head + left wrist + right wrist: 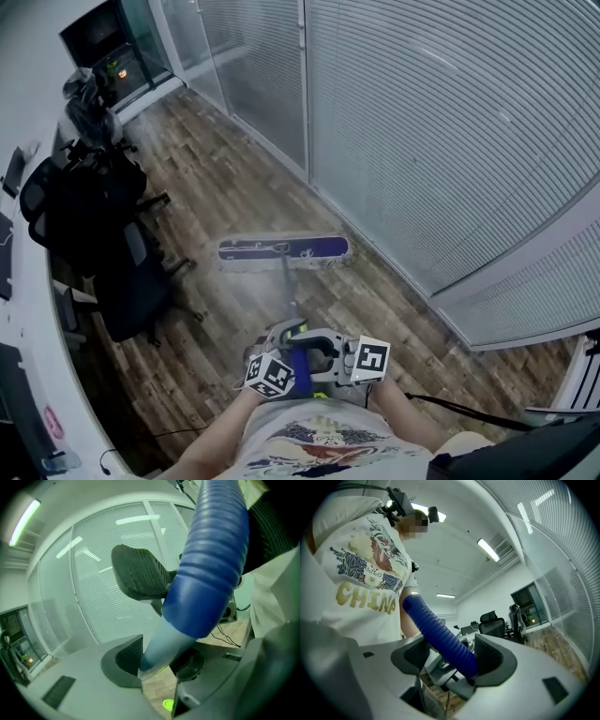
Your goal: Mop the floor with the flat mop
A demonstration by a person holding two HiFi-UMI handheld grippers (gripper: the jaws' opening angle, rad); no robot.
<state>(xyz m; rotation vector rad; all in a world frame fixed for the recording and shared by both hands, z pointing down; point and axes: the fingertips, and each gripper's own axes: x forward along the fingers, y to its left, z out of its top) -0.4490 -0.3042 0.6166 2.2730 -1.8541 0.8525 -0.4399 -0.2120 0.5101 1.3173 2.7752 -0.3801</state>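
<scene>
At the bottom centre of the head view the person's printed T-shirt (314,442) fills the frame edge. Just above it sit both grippers, side by side on the flat mop's handle (290,281).

The left gripper (157,667) pinches the handle where the blue ribbed grip (211,569) gives way to the pale shaft, with a pad on either side of it. The right gripper (450,658) is clamped on the blue grip itself, which runs slantwise between its jaws and lies against the right pad.

From the grippers the shaft runs up the frame to the mop head (283,249). It lies flat on the wooden floor (234,178) at the frame's centre, its long side across the picture.

To the left of the mop head stand black office chairs (103,234), beside a white desk (21,309) along the left edge. To the right and above, a glass partition with closed blinds (431,122) fills the upper right of the frame, near the mop head's right end.
</scene>
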